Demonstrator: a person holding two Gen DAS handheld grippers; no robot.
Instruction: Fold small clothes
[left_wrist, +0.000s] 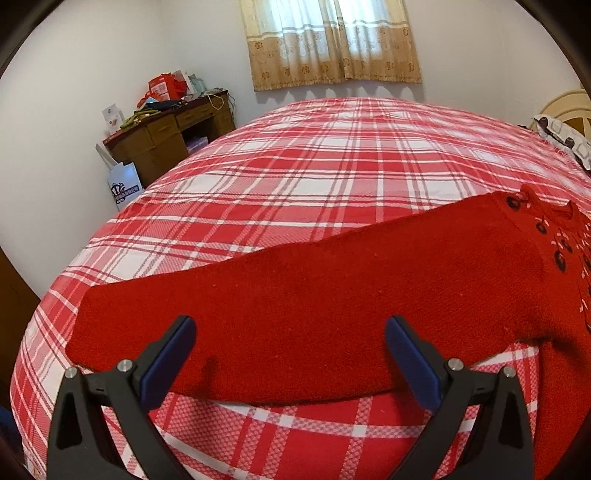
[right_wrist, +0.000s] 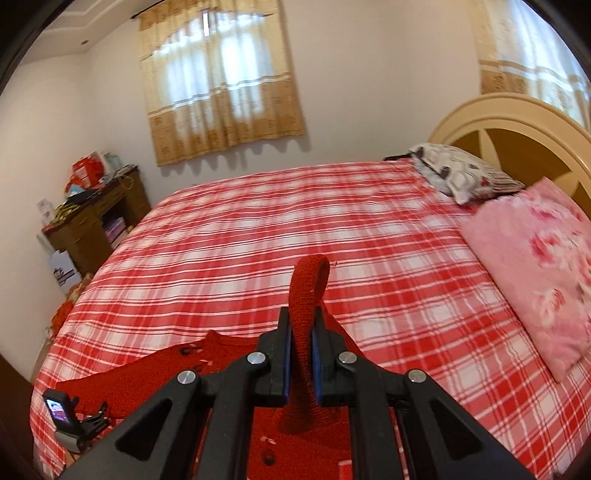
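Note:
A small red knit sweater (left_wrist: 314, 306) with dark patterned trim lies on the red and white plaid bedspread (left_wrist: 295, 177). In the left wrist view one sleeve stretches out flat to the left. My left gripper (left_wrist: 290, 332) is open, its blue pads wide apart just above that sleeve, holding nothing. In the right wrist view my right gripper (right_wrist: 303, 332) is shut on a fold of the red sweater (right_wrist: 306, 291), which stands up between the pads, lifted off the bed. The left gripper (right_wrist: 70, 417) shows at the lower left there.
A pink floral pillow (right_wrist: 535, 277) and a grey patterned pillow (right_wrist: 458, 173) lie at the cream headboard (right_wrist: 517, 122). A cluttered wooden desk (left_wrist: 166, 136) stands against the far wall, with a white bag (left_wrist: 123, 184) beside it. Curtained windows (left_wrist: 332, 40) are behind.

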